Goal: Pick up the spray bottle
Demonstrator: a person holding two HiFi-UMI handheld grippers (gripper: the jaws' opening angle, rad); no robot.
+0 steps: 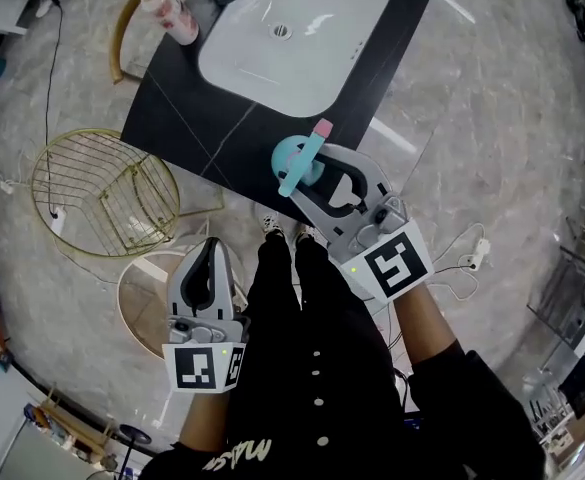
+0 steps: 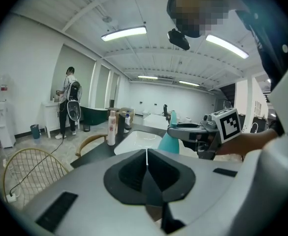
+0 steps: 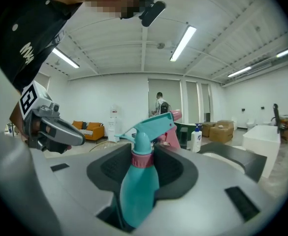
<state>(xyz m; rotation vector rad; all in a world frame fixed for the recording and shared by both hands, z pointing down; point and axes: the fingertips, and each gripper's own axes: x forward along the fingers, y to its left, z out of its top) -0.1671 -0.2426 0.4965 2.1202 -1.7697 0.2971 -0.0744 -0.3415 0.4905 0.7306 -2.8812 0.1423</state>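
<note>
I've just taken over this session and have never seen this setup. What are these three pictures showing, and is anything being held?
There is no robot arm here: a person holds a two-jaw gripper in each hand. The head view comes from a camera on the person's head, looking steeply down. The other two views come from a camera riding on each gripper, looking along its jaws. Below is a dark counter with a white basin and a pink-and-white bottle at its far end. The right gripper is closed on a teal spray bottle, gripped around its neck. The left gripper has its jaws together with nothing between them.
</note>
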